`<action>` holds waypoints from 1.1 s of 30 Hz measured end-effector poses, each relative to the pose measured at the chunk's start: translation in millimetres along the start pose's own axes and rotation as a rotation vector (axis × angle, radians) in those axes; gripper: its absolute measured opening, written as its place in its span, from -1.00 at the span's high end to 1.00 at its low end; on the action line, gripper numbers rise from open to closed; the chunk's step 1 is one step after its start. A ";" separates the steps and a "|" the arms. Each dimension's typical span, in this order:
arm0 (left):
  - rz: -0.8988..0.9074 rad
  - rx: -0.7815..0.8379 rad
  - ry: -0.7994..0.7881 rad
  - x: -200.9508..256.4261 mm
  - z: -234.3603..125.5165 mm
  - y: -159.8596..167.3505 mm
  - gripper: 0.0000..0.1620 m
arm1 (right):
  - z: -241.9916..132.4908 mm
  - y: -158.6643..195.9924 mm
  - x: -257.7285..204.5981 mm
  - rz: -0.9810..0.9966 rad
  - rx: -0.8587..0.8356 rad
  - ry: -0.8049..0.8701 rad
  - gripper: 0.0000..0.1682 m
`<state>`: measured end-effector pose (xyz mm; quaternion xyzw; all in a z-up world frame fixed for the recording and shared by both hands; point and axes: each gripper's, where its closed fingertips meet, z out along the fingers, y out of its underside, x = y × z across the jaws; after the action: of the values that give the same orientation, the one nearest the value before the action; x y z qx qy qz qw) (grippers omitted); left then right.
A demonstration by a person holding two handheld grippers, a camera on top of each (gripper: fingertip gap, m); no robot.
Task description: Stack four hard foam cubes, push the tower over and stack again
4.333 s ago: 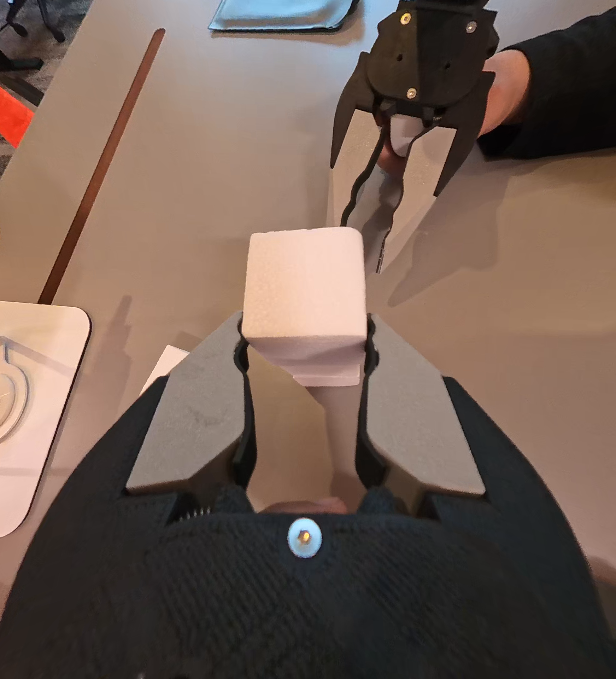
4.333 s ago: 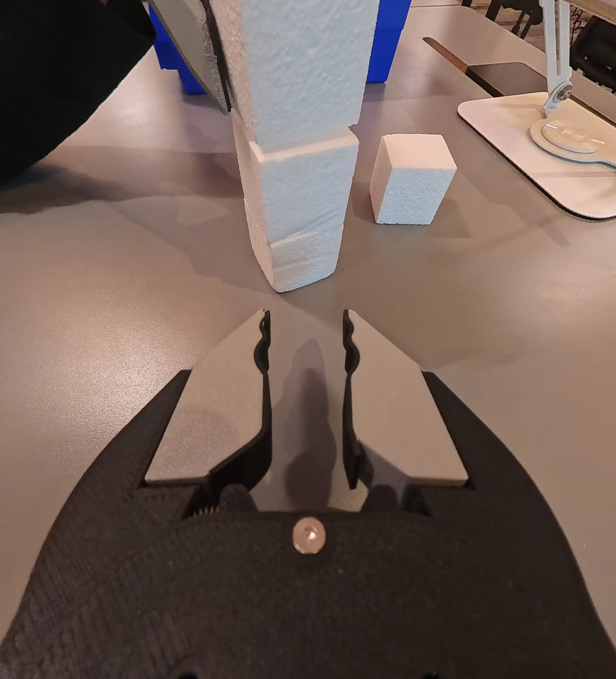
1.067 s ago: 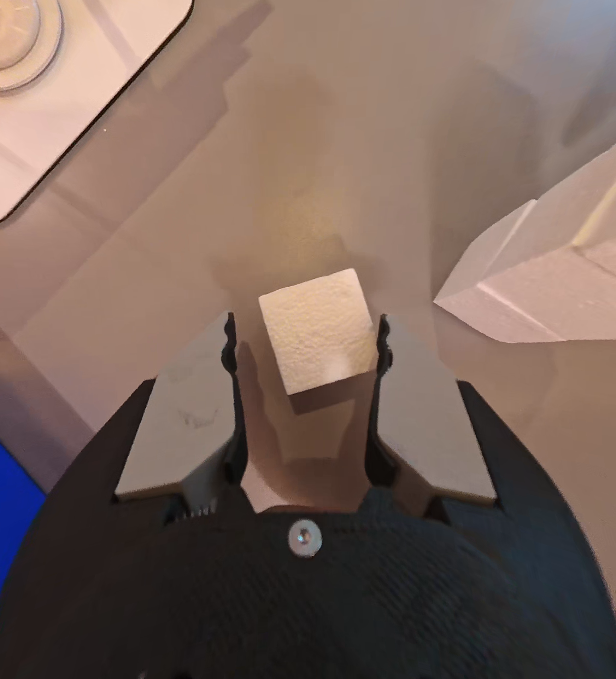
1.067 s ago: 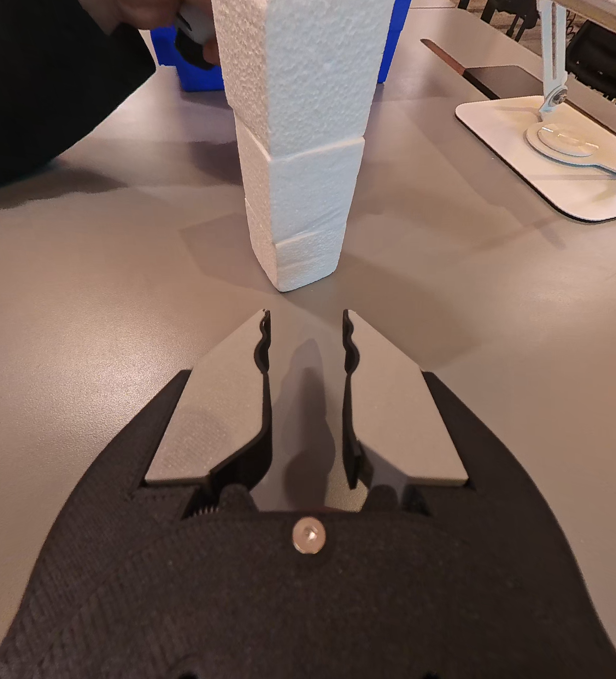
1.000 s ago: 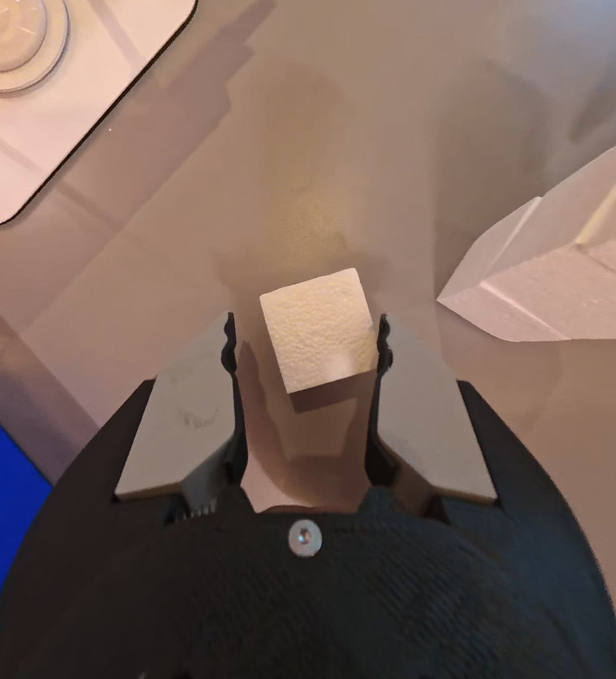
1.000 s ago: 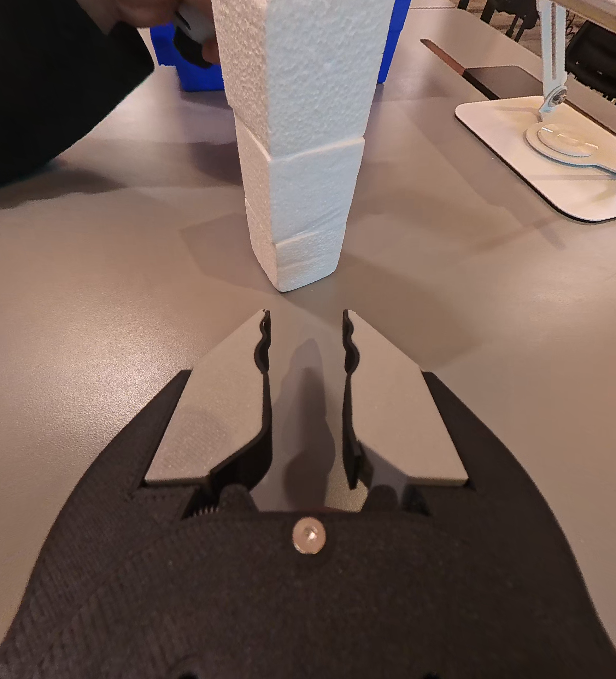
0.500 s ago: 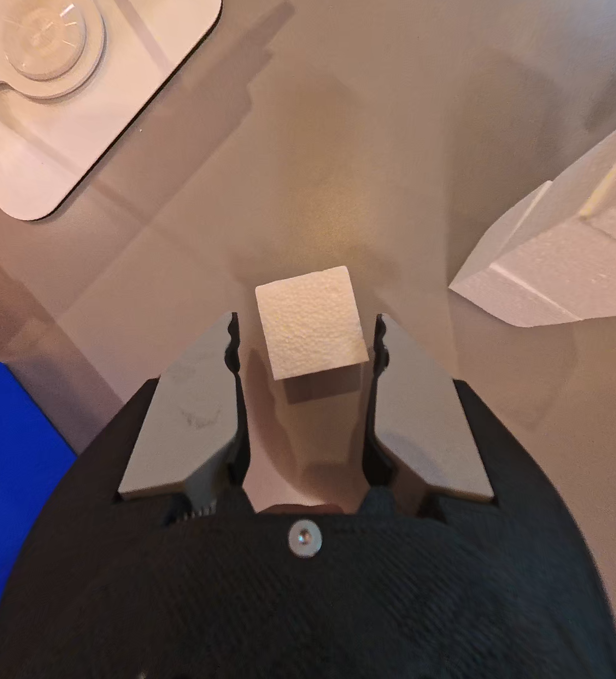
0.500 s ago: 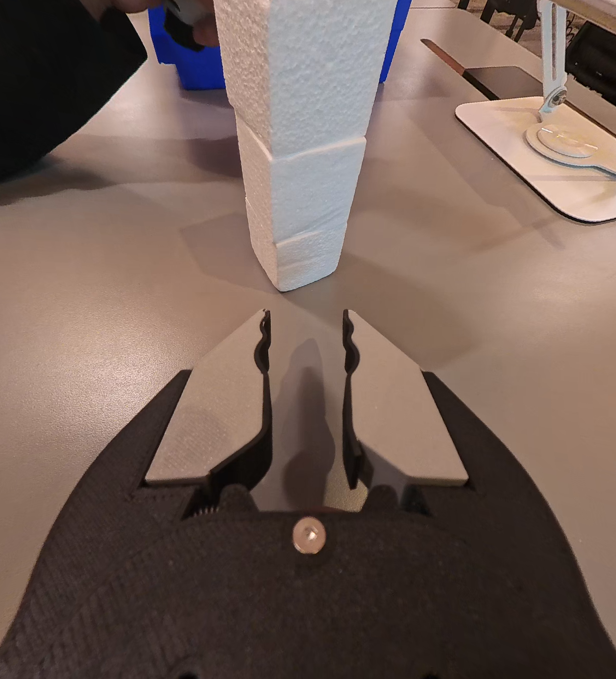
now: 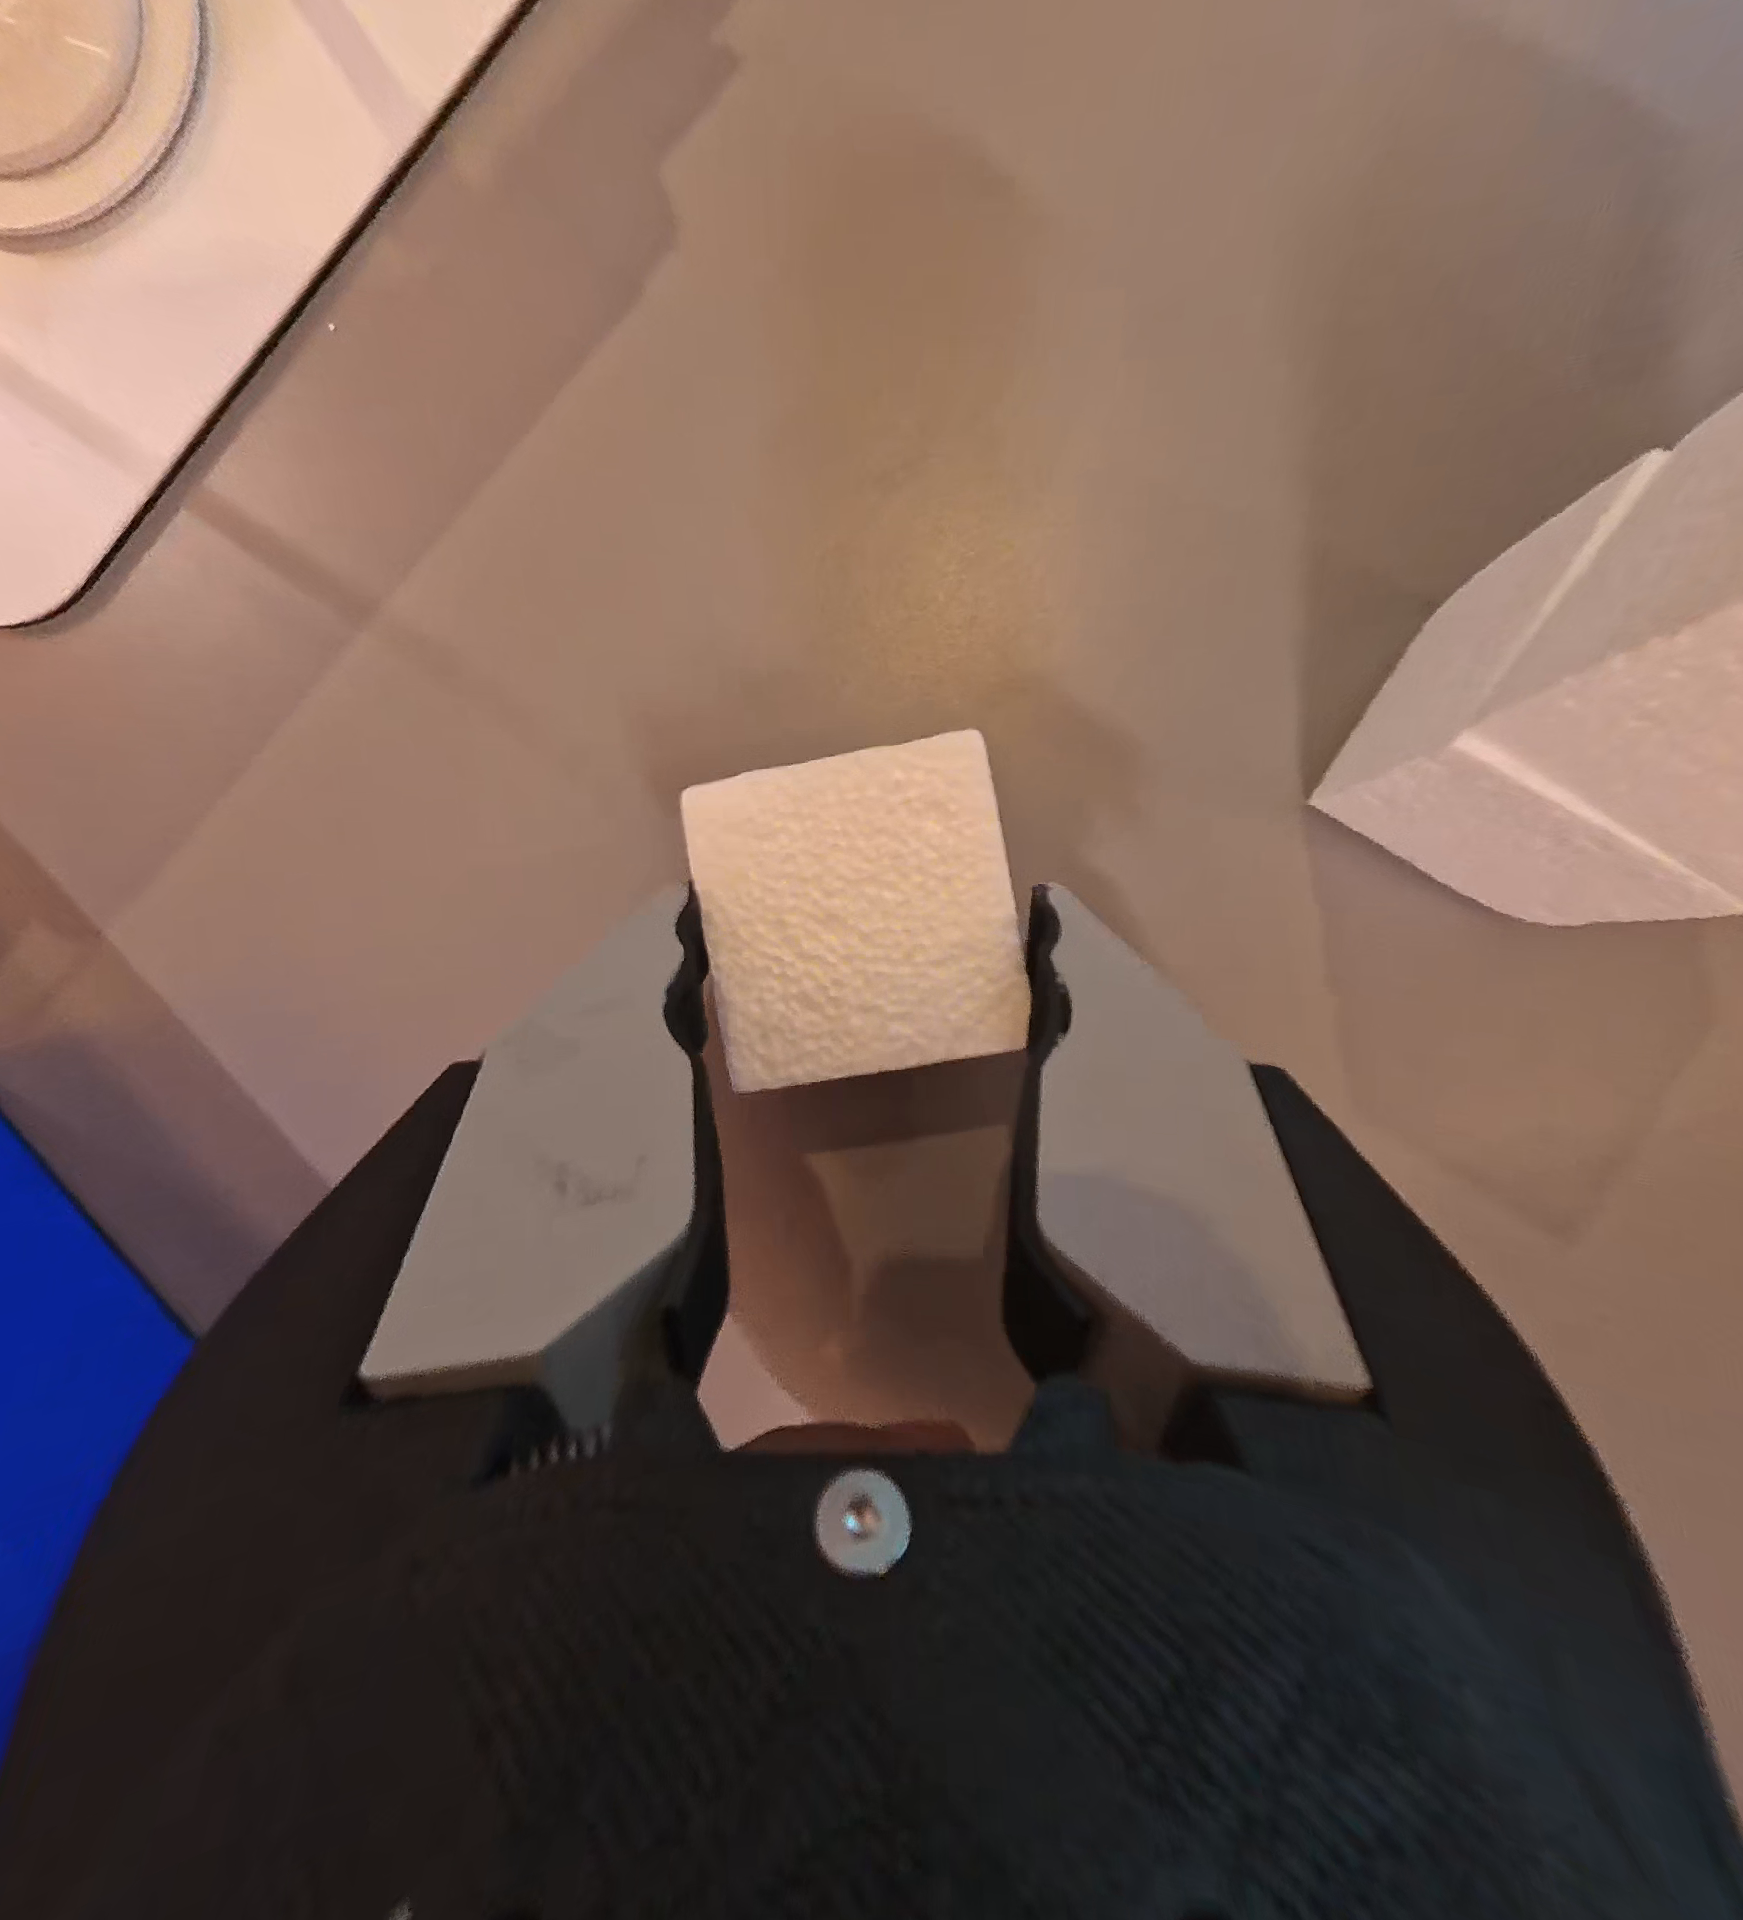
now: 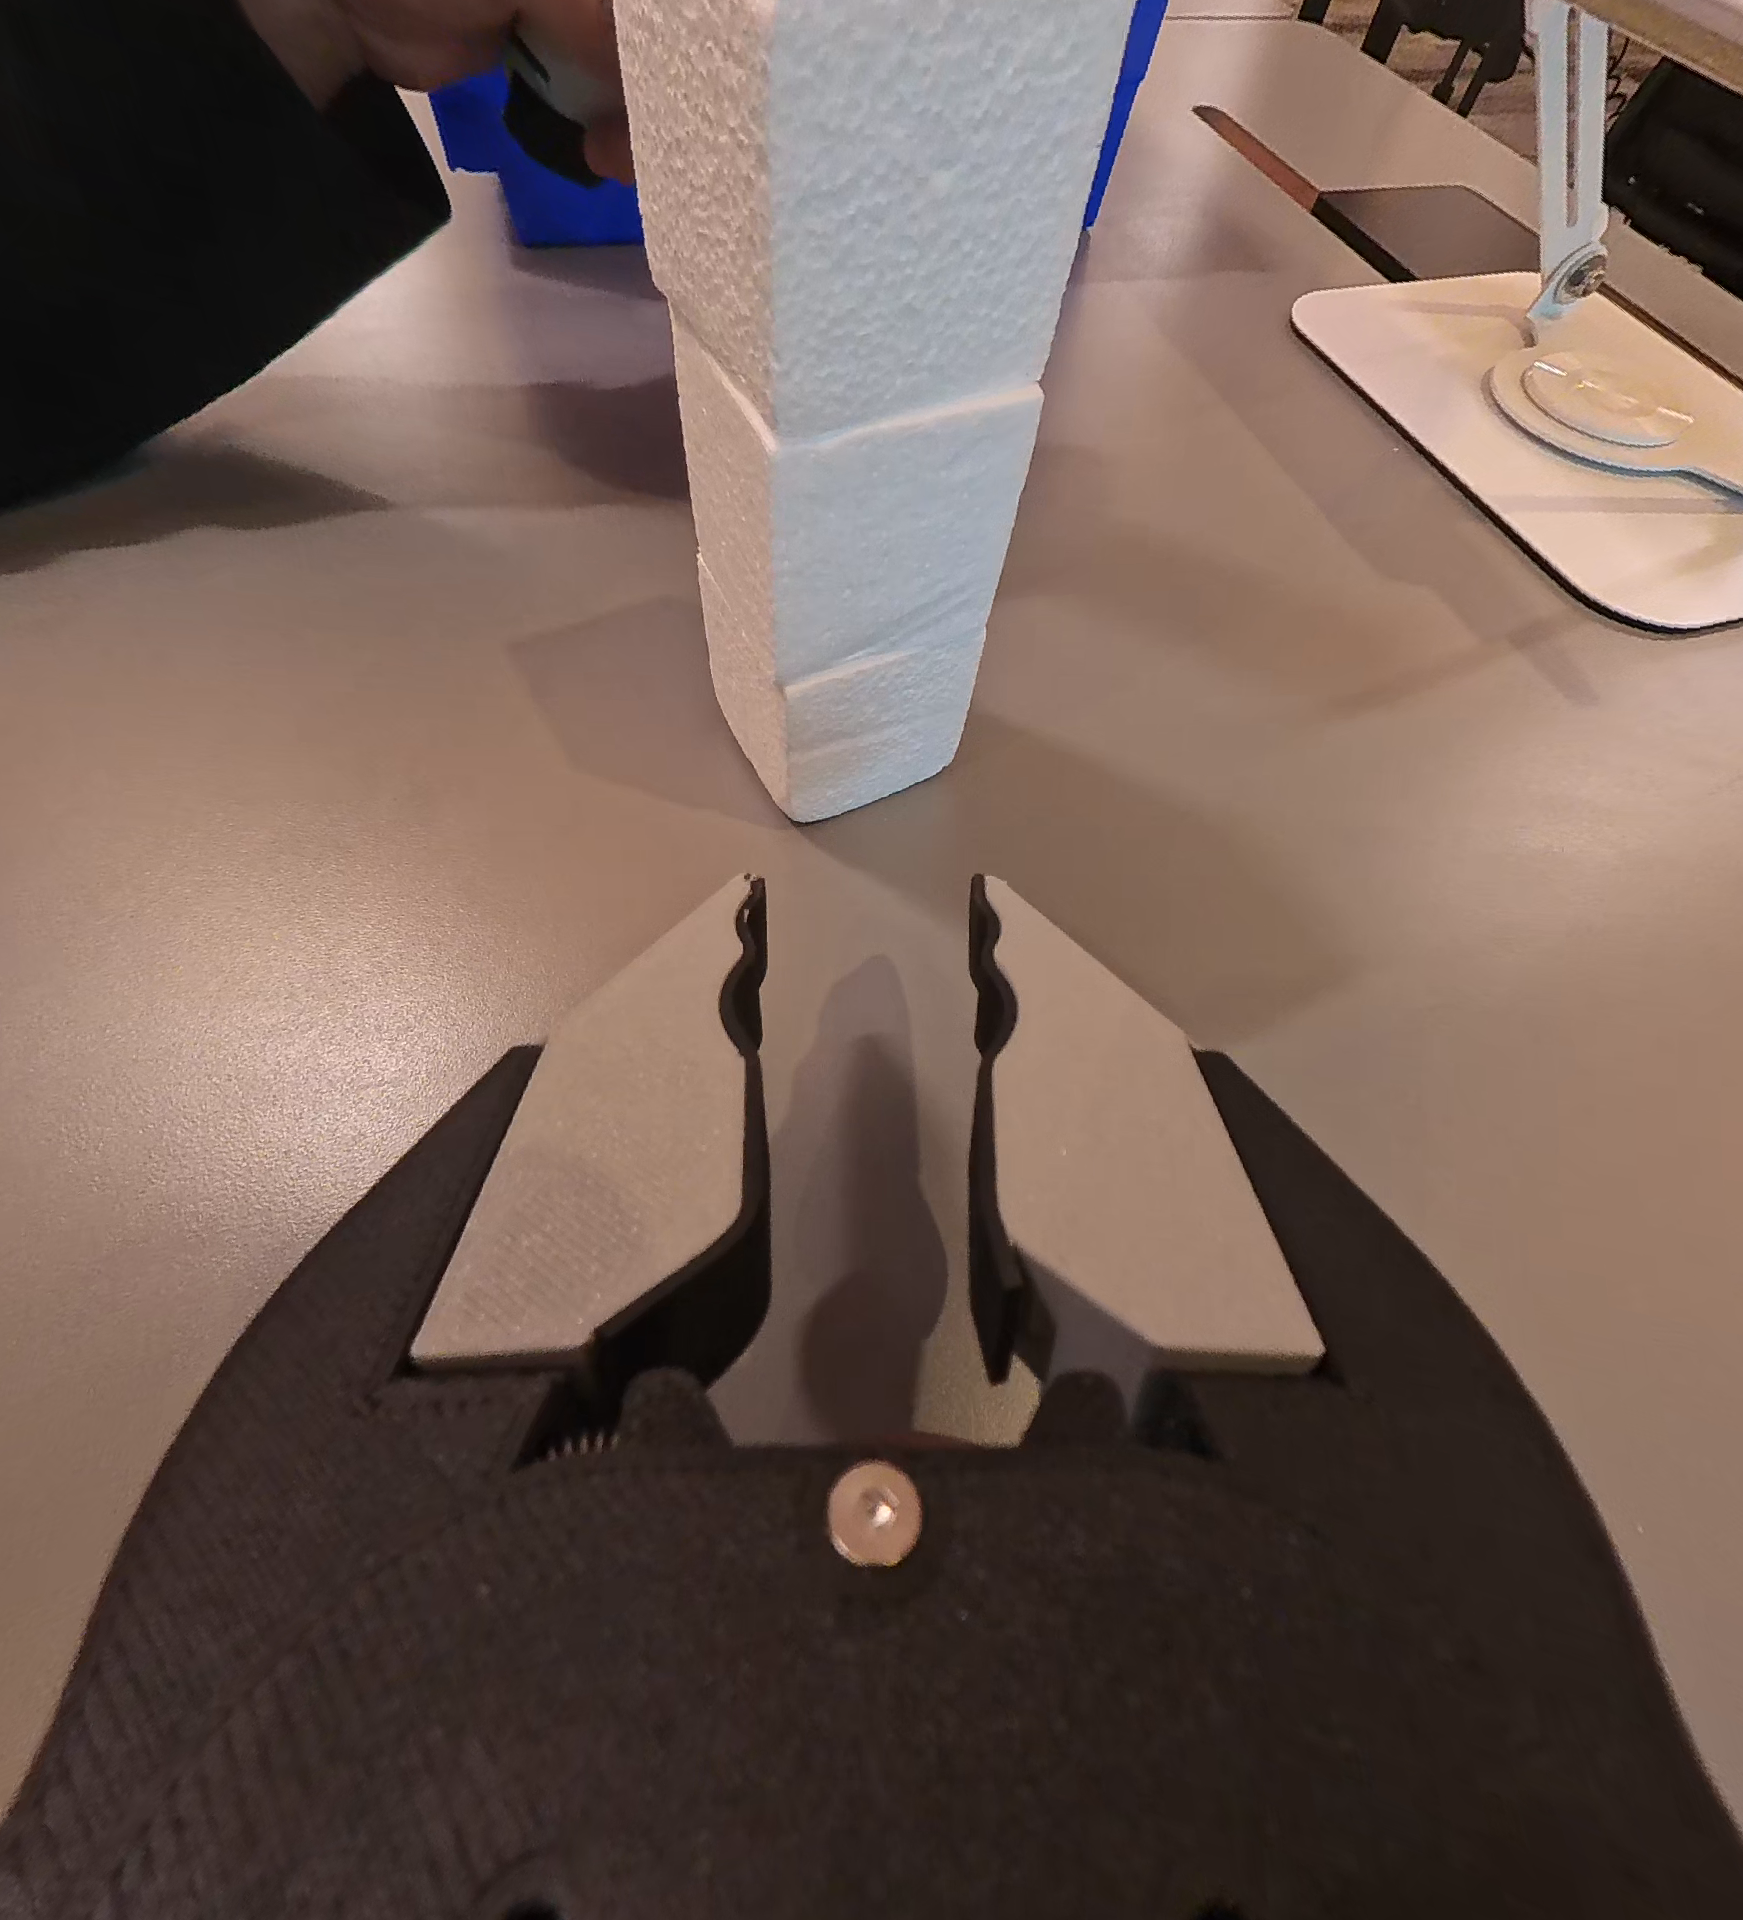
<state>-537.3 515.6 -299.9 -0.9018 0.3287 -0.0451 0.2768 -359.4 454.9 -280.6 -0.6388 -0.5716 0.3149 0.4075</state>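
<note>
Bracketing a single white foam cube, the left gripper has its jaws at the cube's two sides, the left pad against it and a hairline of shadow at the right, so whether the grip is firm cannot be told. The cube's underside is hidden, and whether it rests on the grey table or is lifted off it is not clear from above. To the right of these fingers rises the foam tower, cut off by the frame edge so only its lower blocks show. Up and to the left lies a white stand base, also cropped, and a blue bin edges in at the lower left. The right gripper hovers low over the table with its jaws parted and nothing between them. Just ahead of its fingertips stands the tower of three visible cubes, its top running out of frame. Behind the tower, to the left, a dark sleeve and a hand partly block the blue bin; the fourth cube is out of sight here. Off to the right sits the white stand base, its upright arm cropped.
</note>
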 end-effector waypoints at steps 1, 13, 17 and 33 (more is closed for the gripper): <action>-0.006 0.019 0.011 0.3 -1.5 -2.5 0.26 | 0.0 0.0 0.0 -0.001 0.000 0.000 0.57; -0.049 0.552 0.248 10.3 -85.4 -64.1 0.26 | -0.4 -0.3 0.5 0.004 0.004 0.001 0.57; 0.014 0.631 0.390 27.5 -119.8 -76.6 0.26 | -1.2 -1.1 1.4 0.015 0.011 -0.001 0.57; 0.473 0.433 0.320 109.6 -145.0 -121.7 0.25 | 1.0 1.2 0.1 0.031 -0.007 -0.027 0.57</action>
<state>-420.9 456.6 -124.3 -0.7027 0.5502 -0.1893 0.4094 -359.7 455.1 -282.1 -0.6449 -0.5680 0.3276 0.3926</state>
